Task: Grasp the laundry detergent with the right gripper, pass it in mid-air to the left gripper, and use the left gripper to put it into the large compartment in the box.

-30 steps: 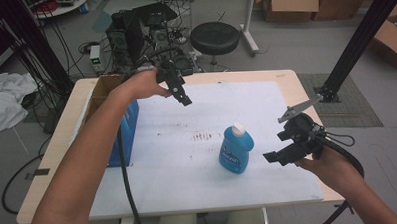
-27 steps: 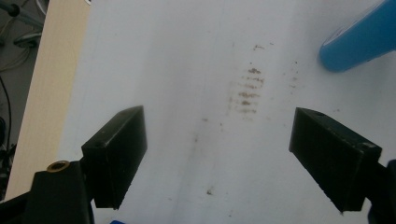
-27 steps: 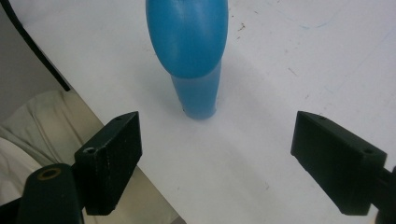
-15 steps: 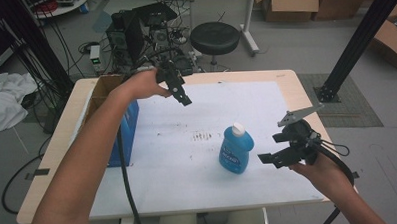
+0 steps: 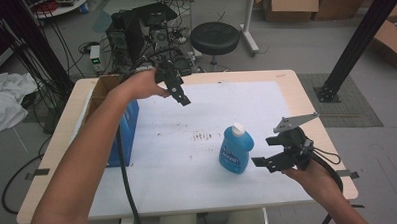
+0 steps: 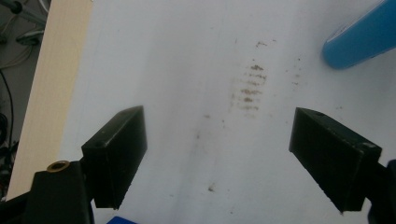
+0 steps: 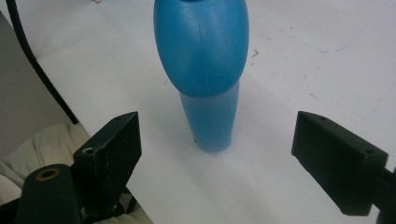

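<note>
Your right hand-held gripper [image 5: 265, 162] has its jaws spread wide with nothing between them, held low just beside the blue bottle [image 5: 236, 149], on its right in the high view. In the right gripper view the blue bottle [image 7: 204, 70] stands upright straight ahead of the gap between the jaws, apart from both of them. The bottle has a white cap [image 5: 237, 128] and rests on the white sheet [image 5: 246, 105] that covers the tabletop [image 5: 306, 95], toward the near right part of it.

Your left hand-held gripper [image 5: 180, 96] is also spread and empty, raised over the far left of the sheet, well apart from the bottle. Its jaws point down at a patch of brown smudges [image 6: 250, 91]. A blue box [image 5: 128, 124] stands at the left edge of the sheet, beneath your left forearm [image 5: 95, 145].
</note>
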{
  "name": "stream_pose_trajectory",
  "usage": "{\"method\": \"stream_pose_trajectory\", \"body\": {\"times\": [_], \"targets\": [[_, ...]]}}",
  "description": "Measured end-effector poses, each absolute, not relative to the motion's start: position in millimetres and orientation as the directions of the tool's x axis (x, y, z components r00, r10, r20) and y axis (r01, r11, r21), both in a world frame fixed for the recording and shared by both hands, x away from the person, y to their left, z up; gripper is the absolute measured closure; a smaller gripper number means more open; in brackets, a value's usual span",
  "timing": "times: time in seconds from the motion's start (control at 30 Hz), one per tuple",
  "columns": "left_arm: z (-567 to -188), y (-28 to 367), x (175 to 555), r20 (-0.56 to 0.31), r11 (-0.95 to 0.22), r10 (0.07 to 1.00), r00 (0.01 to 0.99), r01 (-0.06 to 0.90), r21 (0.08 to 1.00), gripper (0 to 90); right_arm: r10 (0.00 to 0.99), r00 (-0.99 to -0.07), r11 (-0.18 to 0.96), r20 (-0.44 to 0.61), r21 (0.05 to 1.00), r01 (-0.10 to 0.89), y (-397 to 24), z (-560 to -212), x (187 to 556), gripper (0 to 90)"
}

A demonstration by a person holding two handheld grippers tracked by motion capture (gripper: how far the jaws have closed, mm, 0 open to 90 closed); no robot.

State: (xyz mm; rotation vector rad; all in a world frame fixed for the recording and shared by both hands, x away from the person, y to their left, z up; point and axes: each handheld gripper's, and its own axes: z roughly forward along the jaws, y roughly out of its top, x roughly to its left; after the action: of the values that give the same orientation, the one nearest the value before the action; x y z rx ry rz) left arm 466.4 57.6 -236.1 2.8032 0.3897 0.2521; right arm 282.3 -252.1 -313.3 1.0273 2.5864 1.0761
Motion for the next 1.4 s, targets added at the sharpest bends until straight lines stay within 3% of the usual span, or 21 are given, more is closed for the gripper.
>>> {"method": "stream_pose_trajectory", "body": {"times": [1.4], "targets": [[-239, 60, 467, 0.127, -0.917, 0.297, 0.947, 0.245, 0.316, 19.6, 0.627, -0.772, 0.438, 0.106, 0.771, 0.462, -231, -354, 296, 15.6]]}}
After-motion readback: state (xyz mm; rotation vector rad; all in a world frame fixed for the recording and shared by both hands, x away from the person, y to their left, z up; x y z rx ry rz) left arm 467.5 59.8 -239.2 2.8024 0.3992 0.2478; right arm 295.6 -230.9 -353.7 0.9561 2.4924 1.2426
